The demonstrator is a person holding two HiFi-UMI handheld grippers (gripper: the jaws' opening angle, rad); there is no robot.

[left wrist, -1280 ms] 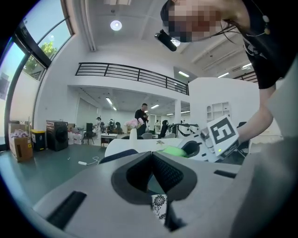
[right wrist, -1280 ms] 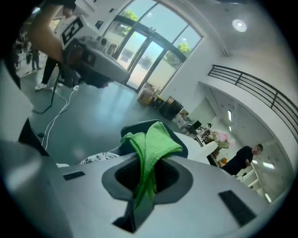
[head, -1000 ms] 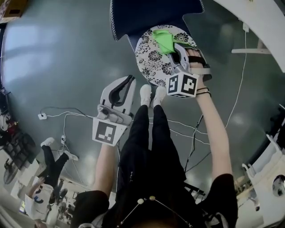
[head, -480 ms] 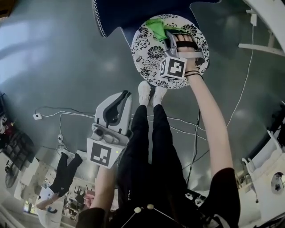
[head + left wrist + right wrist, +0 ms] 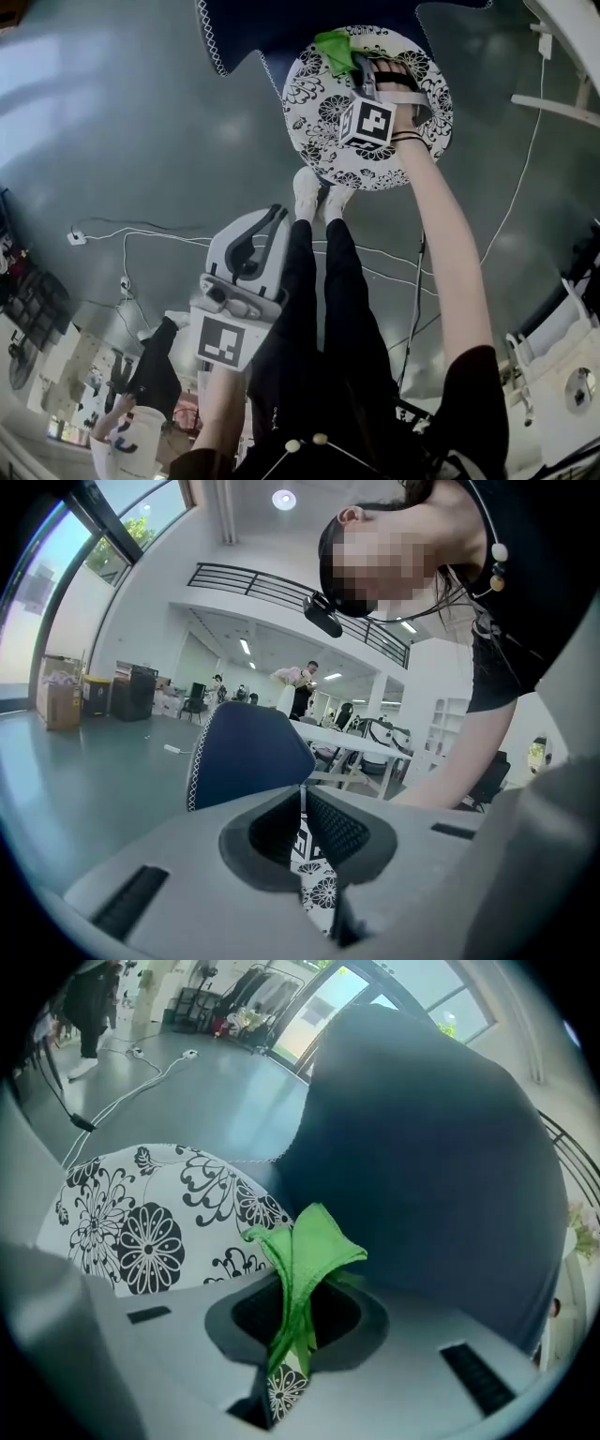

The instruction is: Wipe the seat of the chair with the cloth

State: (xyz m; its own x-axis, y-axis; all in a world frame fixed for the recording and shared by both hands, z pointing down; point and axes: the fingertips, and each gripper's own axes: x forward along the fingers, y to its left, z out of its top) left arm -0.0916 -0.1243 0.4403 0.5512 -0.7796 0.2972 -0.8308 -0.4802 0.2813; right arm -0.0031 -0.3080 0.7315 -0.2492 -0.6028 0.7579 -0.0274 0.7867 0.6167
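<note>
The chair's round seat [image 5: 323, 103] has a white cover with black flowers, and a dark blue backrest [image 5: 281, 23] rises behind it. My right gripper [image 5: 358, 67] is over the far part of the seat, shut on a green cloth [image 5: 335, 49] that lies against the seat by the backrest. In the right gripper view the green cloth [image 5: 302, 1260] sticks up from between the jaws, with the flowered seat [image 5: 150, 1232] to the left and the backrest [image 5: 441, 1166] ahead. My left gripper [image 5: 270, 217] hangs away from the chair, shut and empty, its jaws [image 5: 302, 803] together.
White cables [image 5: 141, 230] run over the grey floor on both sides of the person's legs and white shoes [image 5: 319, 192]. A white table edge [image 5: 572, 37] is at the upper right. Another person [image 5: 141, 375] stands at the lower left.
My right gripper has pushed the green cloth across the seat toward the backrest. My left gripper has sunk lower and nearer the body.
</note>
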